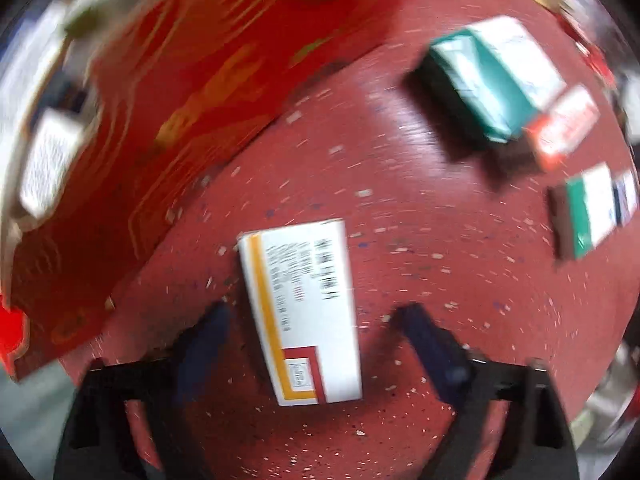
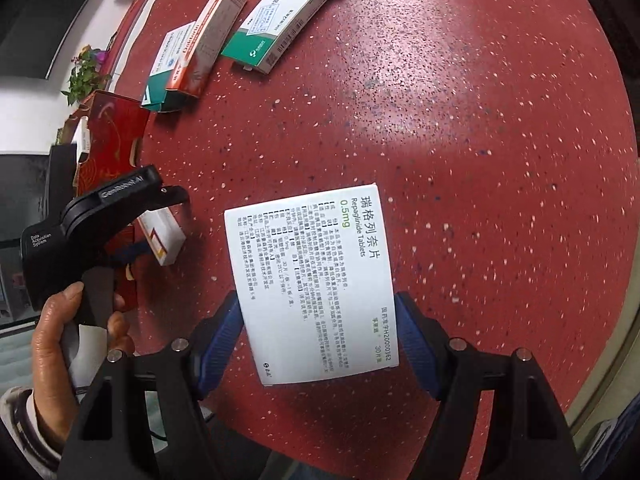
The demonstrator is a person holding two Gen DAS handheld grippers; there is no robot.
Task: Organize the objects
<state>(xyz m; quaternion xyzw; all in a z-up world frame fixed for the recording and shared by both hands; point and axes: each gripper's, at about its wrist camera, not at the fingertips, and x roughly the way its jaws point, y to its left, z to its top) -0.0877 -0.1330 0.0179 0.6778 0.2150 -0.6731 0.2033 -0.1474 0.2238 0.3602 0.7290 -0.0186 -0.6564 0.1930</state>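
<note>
A white box with a yellow and red stripe [image 1: 304, 308] lies flat on the red speckled table [image 1: 440, 280]. My left gripper [image 1: 315, 309] points straight down over it, open, with a finger on each side and a gap to the box on both. In the right wrist view my right gripper [image 2: 318, 300] is shut on a larger white tablet box with printed text [image 2: 312, 280]. Its blue pads [image 2: 228, 332] press the box's two long edges, holding it above the table.
A red patterned gift box [image 1: 160, 120] lies close to the left of the striped box. Green-and-white boxes [image 2: 280, 24] and an orange one [image 2: 204, 48] lie along the far rim. A hand [image 2: 60, 340] grips the left tool. The table edge [image 2: 612, 320] curves on the right.
</note>
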